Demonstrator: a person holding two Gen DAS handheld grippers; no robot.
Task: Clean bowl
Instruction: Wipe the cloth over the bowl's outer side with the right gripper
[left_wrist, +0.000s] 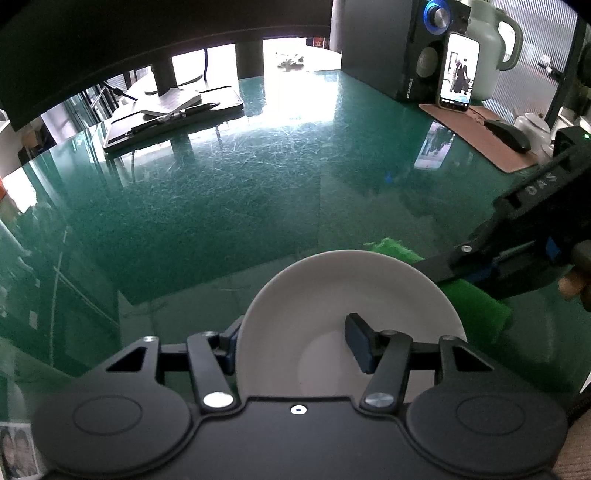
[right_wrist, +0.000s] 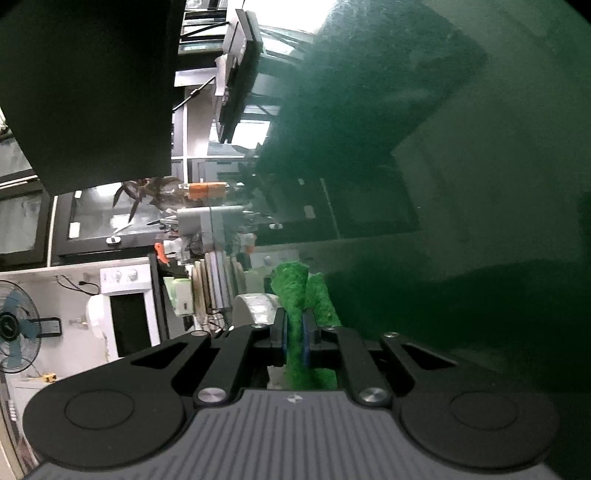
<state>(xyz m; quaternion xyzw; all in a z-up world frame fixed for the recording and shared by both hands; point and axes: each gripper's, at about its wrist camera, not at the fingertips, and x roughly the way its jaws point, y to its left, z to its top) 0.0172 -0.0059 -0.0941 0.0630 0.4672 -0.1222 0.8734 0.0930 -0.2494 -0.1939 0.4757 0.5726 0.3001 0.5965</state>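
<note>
Nearest in the left wrist view, the left tool (left_wrist: 295, 341) pinches the shallow white ceramic bowl (left_wrist: 347, 295) by its near rim: one blue-padded finger sits outside the wall on the left, the other reaches inside the bowl on the right, so the wall is caught between them. The bowl rests on the glossy, scratched green worktop (left_wrist: 221, 192), close to its near edge.

Just beyond the bowl's right side lies a fuzzy bright green cloth (left_wrist: 476, 314), partly hidden behind the rim. The right tool (right_wrist: 294, 338) comes in from the right edge of the worktop, and its black fingers end at that cloth, beside the bowl. In the right wrist view its two blue pads are pressed together on a fold of the green cloth, which bunches up and stands out past the fingertips. The view there is rolled sideways, so the worktop fills the right side of the picture.

The middle of the worktop is bare and shines under window light. Towards the far left corner sits a black tray-like stand (left_wrist: 173, 122) with a notebook and a dark pen on it. Towards the far right corner lies a brown mat (left_wrist: 476, 133) carrying a black computer mouse (left_wrist: 508, 134); a lit smartphone (left_wrist: 458, 70) stands propped against a black speaker with a blue-ringed knob (left_wrist: 417, 48), and a pale green kettle (left_wrist: 495, 44) stands just behind them.
</note>
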